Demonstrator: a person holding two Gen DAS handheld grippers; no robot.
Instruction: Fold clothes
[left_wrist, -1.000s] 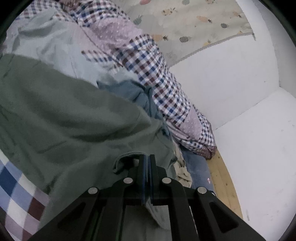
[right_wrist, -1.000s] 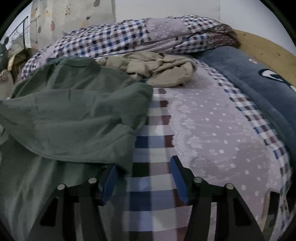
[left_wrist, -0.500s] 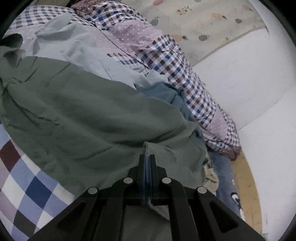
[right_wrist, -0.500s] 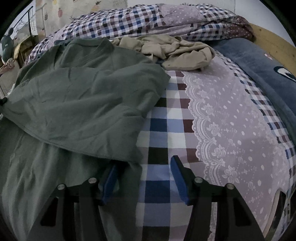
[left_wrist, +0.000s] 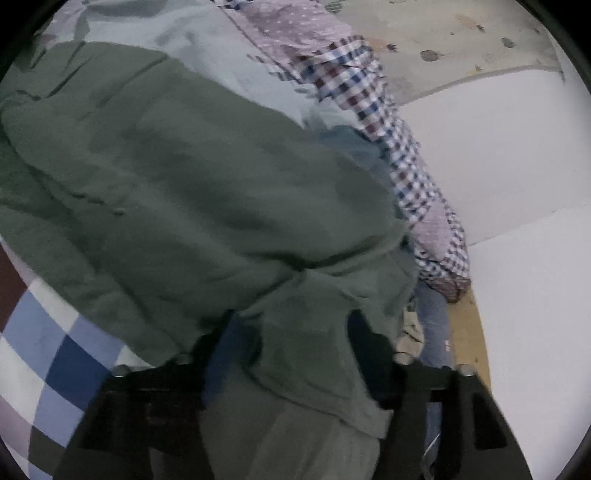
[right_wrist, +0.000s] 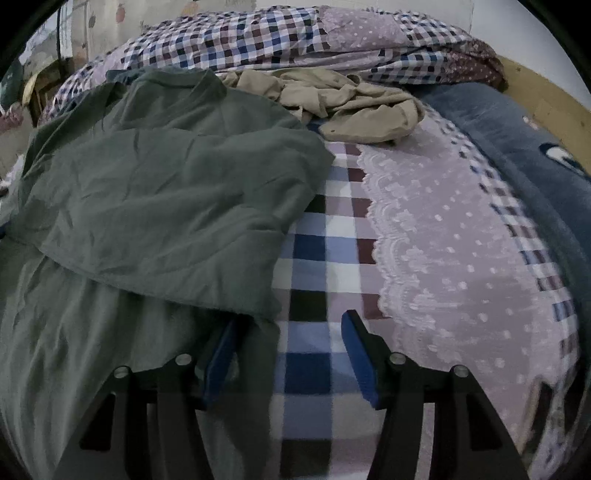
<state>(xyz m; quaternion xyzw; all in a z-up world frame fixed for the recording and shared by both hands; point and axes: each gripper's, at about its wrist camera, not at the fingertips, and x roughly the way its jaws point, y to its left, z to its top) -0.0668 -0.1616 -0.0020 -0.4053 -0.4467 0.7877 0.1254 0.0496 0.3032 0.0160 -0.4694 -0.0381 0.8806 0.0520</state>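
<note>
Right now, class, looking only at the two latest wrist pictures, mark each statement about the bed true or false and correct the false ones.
1. The left hand-held gripper is clamped shut. False: its jaws stand apart, with green shirt cloth lying between them.
2. The right hand-held gripper is open. True.
3. A beige garment lies crumpled beyond the green shirt. True.
4. The beige garment is neatly folded. False: it lies in a loose heap.
5. The bedsheet is plain white. False: it is checked in blue, white and dark red, with a dotted lilac lace-edged panel.
</note>
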